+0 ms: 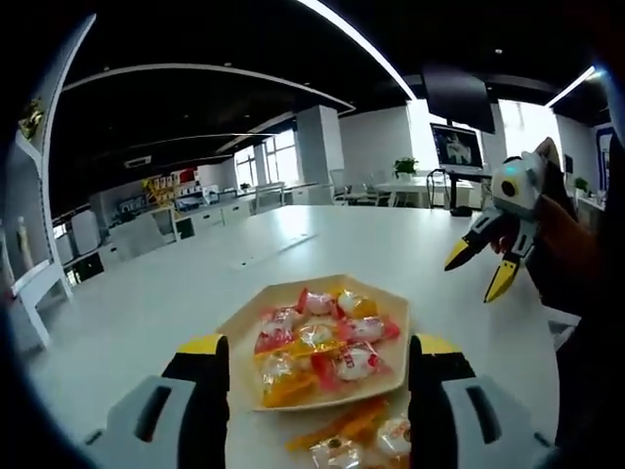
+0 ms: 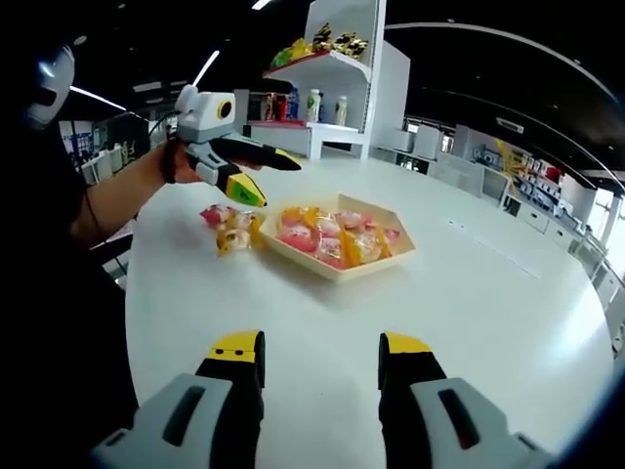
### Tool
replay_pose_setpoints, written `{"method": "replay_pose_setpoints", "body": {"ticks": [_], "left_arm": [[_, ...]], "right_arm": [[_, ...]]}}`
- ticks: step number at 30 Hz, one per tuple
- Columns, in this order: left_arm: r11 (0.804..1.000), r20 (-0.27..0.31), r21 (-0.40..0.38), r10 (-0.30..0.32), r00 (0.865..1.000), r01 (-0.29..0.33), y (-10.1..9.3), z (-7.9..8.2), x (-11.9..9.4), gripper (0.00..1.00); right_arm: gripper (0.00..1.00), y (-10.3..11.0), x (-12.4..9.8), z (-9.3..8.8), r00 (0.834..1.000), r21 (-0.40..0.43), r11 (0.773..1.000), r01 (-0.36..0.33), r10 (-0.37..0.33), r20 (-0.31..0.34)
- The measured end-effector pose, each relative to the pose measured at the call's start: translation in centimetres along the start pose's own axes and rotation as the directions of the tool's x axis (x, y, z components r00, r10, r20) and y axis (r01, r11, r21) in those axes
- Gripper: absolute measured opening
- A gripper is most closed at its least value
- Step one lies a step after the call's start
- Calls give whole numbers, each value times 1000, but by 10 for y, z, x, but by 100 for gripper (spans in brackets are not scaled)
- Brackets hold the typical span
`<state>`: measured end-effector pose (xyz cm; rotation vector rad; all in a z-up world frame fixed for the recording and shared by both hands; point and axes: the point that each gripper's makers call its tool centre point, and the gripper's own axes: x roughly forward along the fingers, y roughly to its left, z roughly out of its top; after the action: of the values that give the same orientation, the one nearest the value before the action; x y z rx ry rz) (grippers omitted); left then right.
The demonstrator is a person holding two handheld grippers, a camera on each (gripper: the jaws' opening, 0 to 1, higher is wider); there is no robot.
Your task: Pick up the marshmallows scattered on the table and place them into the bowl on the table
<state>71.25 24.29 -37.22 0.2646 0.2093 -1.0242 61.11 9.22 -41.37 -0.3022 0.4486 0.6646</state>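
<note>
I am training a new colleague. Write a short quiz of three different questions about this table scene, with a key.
1. True or false: the shallow beige hexagonal bowl already holds wrapped marshmallows.
2. Multiple choice: the loose wrapped marshmallows on the round white table lie (A) inside the bowl, (B) beside the bowl, under the left gripper, (C) at the far table edge.
3. Fill in: the right gripper has its jaws ____ and holds nothing.

Key: 1 true; 2 B; 3 open.

A tall white shelf unit [image 2: 342, 73] holding bottles and snack packets stands beyond the white table [image 2: 469, 293]. A wall screen [image 1: 456, 147], potted plant [image 1: 405, 166] and office desks [image 1: 210, 210] fill the background under ceiling strip lights [image 1: 356, 41].
</note>
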Motion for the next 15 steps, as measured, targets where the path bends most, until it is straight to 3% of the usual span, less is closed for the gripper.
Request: {"method": "replay_pose_setpoints", "body": {"ticks": [7,12,15], "left_arm": [[999,-51,-41,9,999,-11,4,-11,-9,79],[991,-70,-117,-77,995,69,-13,-13,-19,80],[993,-93,-87,-85,992,77,-20,-14,-24,80]], "right_arm": [[46,-3,-1,-4,1000,3,1000,5,-5,-4],[46,-2,-1,-3,1000,3,1000,1,-1,0],[46,-4,0,-4,1000,5,1000,4,-4,-3]]}}
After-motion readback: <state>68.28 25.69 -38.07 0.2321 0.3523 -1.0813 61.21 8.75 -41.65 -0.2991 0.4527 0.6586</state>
